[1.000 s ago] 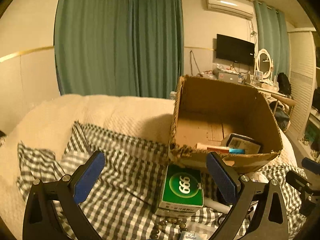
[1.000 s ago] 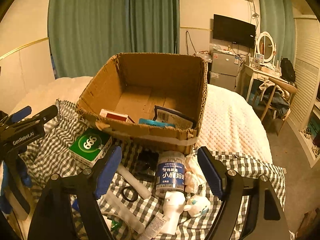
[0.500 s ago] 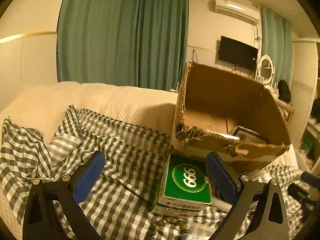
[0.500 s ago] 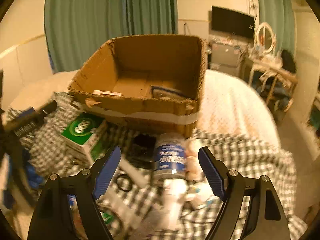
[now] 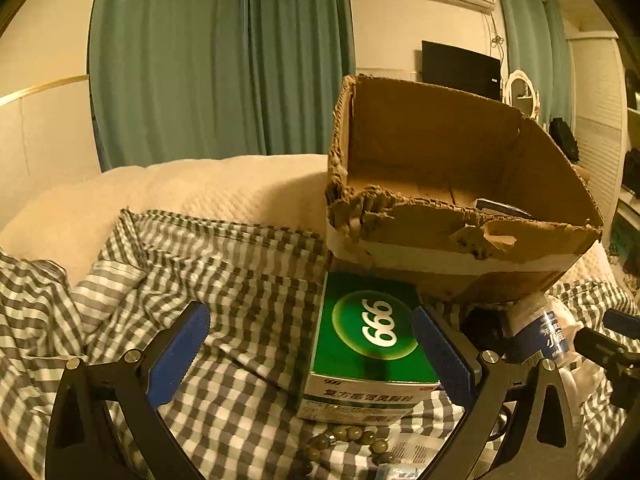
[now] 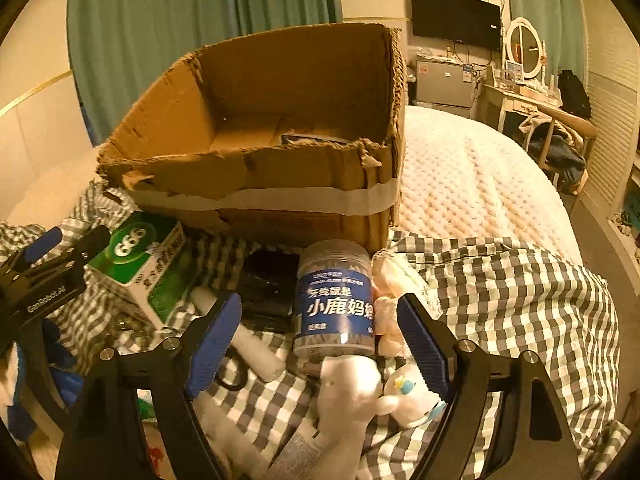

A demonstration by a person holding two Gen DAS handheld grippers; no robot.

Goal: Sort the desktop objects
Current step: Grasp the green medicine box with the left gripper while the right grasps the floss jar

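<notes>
Green curtains [image 5: 224, 60] hang behind a bed covered by a cream quilt [image 6: 472, 184], with a grey-and-white checked cloth [image 5: 200, 264] spread over its near part. On the quilt, at the far edge of the cloth, stands an open cardboard box [image 5: 452, 240] with torn rims and a band of pale tape around its front wall; a dark flat item lies inside it, mostly hidden by the wall. Just in front of the box, on the cloth, lies a green carton [image 5: 368, 344] printed with "666", its far end touching or nearly touching the box. The left gripper [image 5: 310, 354] hovers low over the cloth with its blue-padded fingers [image 5: 180, 348] spread wide, holding nothing; the carton lies between them, closer to the right-hand finger. A string of round beads [image 5: 352, 438] lies at the carton's near end. The right gripper [image 6: 320, 344] is likewise spread wide and empty, and a clear jar with a blue label [image 6: 334, 304] stands between its fingers without touching either pad. Beside the jar are a black flat object [image 6: 268, 292], a white tube [image 6: 244, 340], pale wrapped items [image 6: 390, 280] on its right, and a white plush toy [image 6: 348, 392] near the camera. A wall television [image 6: 456, 18], a round mirror [image 6: 524, 46] and a cluttered dresser stand at the far right of the room.
</notes>
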